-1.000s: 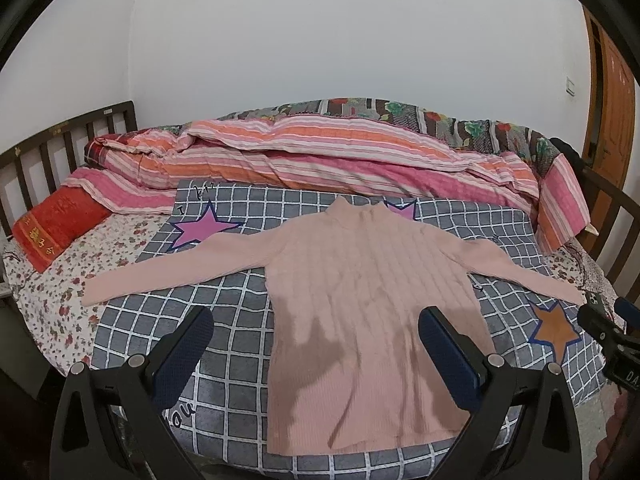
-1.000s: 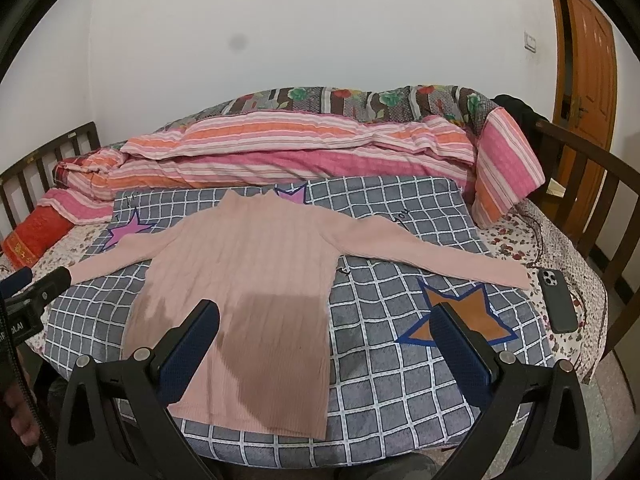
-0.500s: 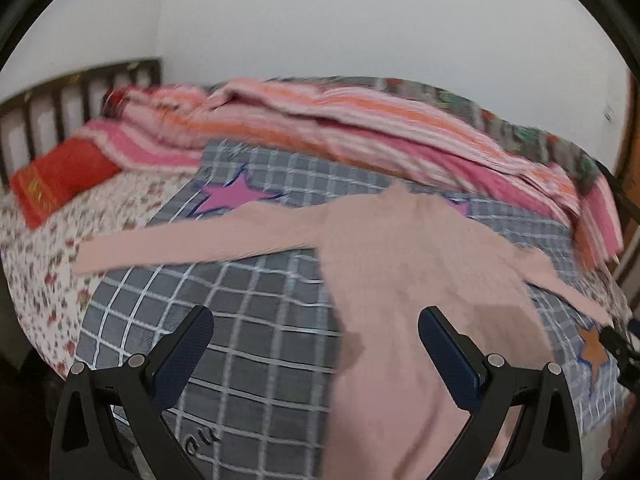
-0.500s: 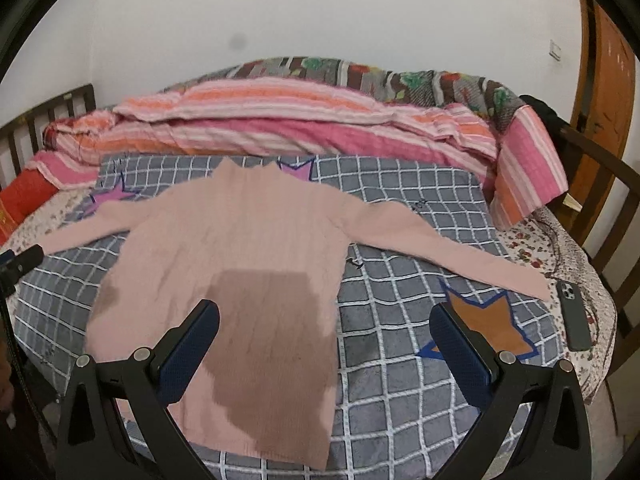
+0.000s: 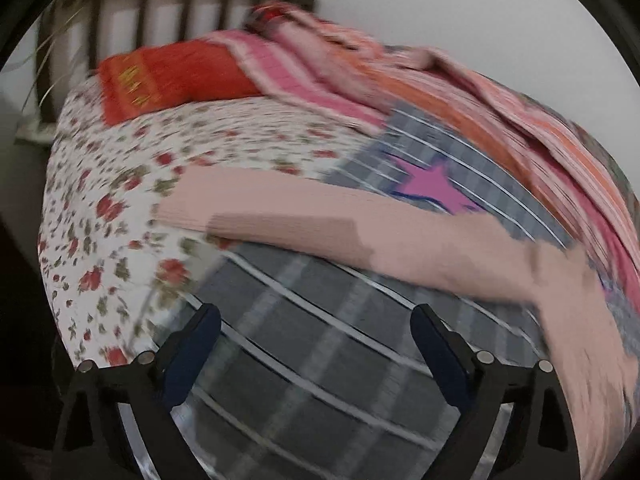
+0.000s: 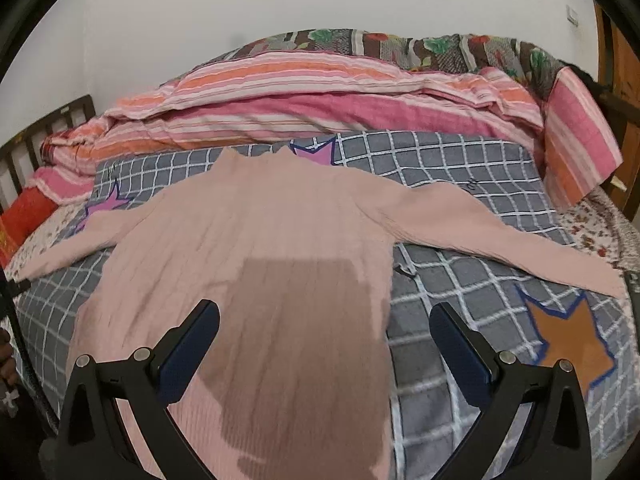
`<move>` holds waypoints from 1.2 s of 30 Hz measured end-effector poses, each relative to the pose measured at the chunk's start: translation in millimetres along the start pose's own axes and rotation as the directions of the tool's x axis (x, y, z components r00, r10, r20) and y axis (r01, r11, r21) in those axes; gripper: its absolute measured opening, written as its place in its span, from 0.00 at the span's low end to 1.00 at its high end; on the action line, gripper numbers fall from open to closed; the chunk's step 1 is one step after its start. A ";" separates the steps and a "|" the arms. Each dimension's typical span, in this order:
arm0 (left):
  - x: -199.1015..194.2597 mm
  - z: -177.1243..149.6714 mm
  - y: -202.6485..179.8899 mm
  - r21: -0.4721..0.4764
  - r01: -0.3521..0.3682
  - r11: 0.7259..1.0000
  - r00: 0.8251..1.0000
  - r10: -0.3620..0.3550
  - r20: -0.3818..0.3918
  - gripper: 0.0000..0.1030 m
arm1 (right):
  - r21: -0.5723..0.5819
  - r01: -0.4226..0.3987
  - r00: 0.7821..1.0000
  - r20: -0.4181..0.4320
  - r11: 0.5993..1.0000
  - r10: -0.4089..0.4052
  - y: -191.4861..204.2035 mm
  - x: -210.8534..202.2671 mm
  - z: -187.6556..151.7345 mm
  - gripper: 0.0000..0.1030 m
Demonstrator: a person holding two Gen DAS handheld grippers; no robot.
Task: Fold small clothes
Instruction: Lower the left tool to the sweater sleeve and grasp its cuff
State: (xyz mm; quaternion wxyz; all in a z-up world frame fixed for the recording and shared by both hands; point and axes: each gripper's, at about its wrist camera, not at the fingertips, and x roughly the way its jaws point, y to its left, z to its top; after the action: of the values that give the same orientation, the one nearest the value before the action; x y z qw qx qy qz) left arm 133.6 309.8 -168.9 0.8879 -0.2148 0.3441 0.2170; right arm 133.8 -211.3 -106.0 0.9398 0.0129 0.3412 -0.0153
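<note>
A pale pink ribbed sweater [image 6: 256, 240] lies flat and face up on a grey checked blanket [image 6: 460, 168], both sleeves spread wide. In the blurred left wrist view its left sleeve [image 5: 304, 220] stretches across the frame, the cuff lying on the floral sheet. My left gripper [image 5: 316, 332] hovers just short of that sleeve, its jaws closing slightly with nothing between them. My right gripper [image 6: 326, 326] is open above the sweater's lower body and right hem, holding nothing.
A striped pink and orange quilt [image 6: 320, 96] is bunched along the back. A red pillow [image 5: 168, 76] sits by the dark wooden headboard [image 5: 160, 0]. The floral sheet [image 5: 120, 184] covers the bed's left side. A wooden door [image 6: 624, 128] stands at right.
My left gripper swung left and down from over the sweater's body to the left sleeve, rolling as it went. My right gripper moved closer and lower over the sweater.
</note>
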 end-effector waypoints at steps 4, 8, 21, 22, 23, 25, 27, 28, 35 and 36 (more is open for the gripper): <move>27.9 16.4 20.2 -0.062 -0.032 0.998 0.999 0.031 -0.016 0.86 | 0.021 -0.018 1.000 -0.013 1.000 0.018 2.2 27.7 11.6 0.99; 44.4 34.3 30.0 -0.090 -0.046 0.995 0.999 0.047 0.012 0.77 | 0.050 -0.048 0.999 -0.023 0.998 0.049 5.0 50.8 19.9 0.99; 23.5 78.0 -26.6 0.046 -0.058 0.997 0.988 0.051 0.145 0.07 | 0.055 -0.113 0.994 0.001 0.992 0.113 3.3 85.4 48.6 0.99; 17.4 81.8 -38.1 0.061 -0.041 0.997 0.987 0.031 0.155 0.06 | 0.055 -0.114 0.993 0.008 0.992 0.114 0.6 83.9 49.9 0.99; 10.1 85.1 -51.1 0.081 -0.020 0.996 0.986 0.006 0.164 0.06 | 0.058 -0.118 0.993 0.020 0.991 0.117 -3.9 81.3 51.0 0.99; -2.7 90.0 -81.1 0.125 0.018 0.992 0.983 -0.041 0.179 0.06 | 0.073 -0.122 0.992 0.038 0.990 0.119 -13.8 76.9 52.3 0.99; -15.0 92.7 -119.9 0.186 0.063 0.981 0.977 -0.099 0.190 0.06 | 0.084 -0.111 0.993 0.053 0.990 0.107 -25.6 71.7 52.7 0.99; -18.9 92.5 -135.5 0.210 0.076 0.975 0.973 -0.118 0.197 0.06 | 0.088 -0.104 0.993 0.063 0.991 0.099 -32.9 68.5 53.0 0.99; -52.6 63.7 -282.8 0.428 0.194 0.882 0.929 -0.306 0.209 0.06 | 0.126 -0.116 0.991 0.082 0.985 0.106 -82.6 54.8 51.0 0.99; -52.7 57.7 -302.5 0.451 0.211 0.867 0.924 -0.327 0.196 0.06 | 0.130 -0.119 0.990 0.091 0.984 0.107 -89.0 52.7 49.7 0.99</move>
State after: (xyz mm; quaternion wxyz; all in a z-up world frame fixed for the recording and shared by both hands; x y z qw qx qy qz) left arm 289.4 81.8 -22.8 0.9726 -0.0331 0.2269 0.0371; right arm 202.8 -302.9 -102.9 0.9496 0.0952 0.2985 0.0145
